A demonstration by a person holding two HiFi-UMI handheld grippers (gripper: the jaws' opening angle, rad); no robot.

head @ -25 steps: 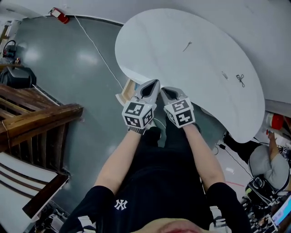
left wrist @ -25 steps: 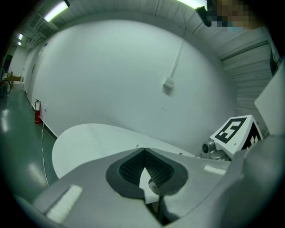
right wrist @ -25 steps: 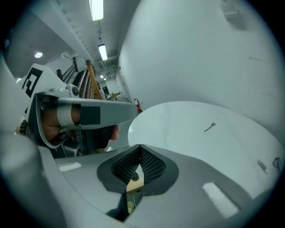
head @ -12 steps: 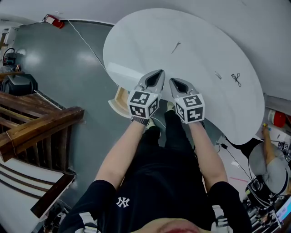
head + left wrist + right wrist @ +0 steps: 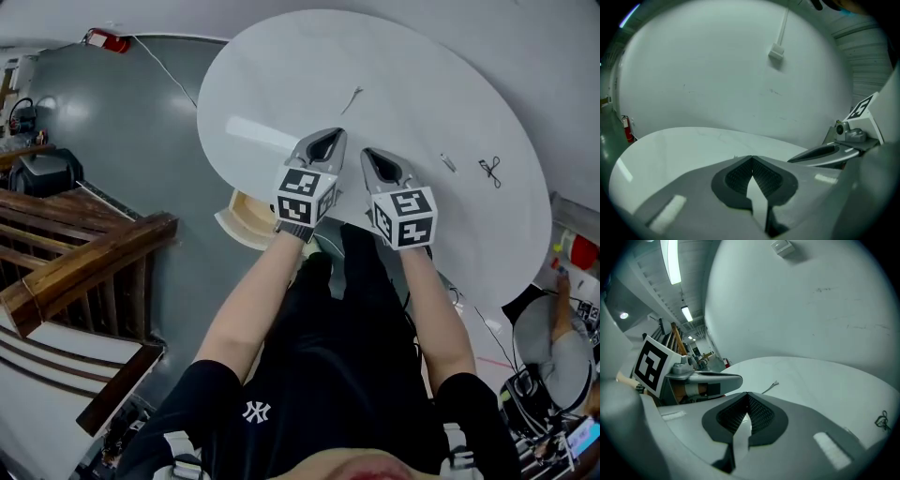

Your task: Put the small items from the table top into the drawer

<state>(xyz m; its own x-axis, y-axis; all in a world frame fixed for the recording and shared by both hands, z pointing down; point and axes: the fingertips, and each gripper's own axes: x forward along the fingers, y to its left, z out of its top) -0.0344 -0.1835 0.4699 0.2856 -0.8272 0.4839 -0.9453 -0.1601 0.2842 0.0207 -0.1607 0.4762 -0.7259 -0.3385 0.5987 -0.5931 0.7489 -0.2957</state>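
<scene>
On the round white table (image 5: 281, 84) lie a thin grey pin-like item (image 5: 352, 97), a small pale item (image 5: 448, 162) and a small black wire-like item (image 5: 490, 170). The thin item (image 5: 770, 386) and the black item (image 5: 881, 420) also show in the right gripper view. An open pale wooden drawer (image 5: 239, 214) sticks out under the table's near-left edge. My left gripper (image 5: 327, 141) (image 5: 751, 158) and right gripper (image 5: 376, 156) (image 5: 747, 393) hover side by side over the near rim. Both are shut and hold nothing.
A wooden railing and steps (image 5: 84, 253) fill the left side. A red extinguisher (image 5: 105, 39) and a white cable (image 5: 178, 82) lie on the grey floor beyond. Clutter and a seated person (image 5: 553, 337) are at the lower right.
Both grippers have moved forward together, from over the drawer and floor to above the table's near edge. Their jaws stayed shut.
</scene>
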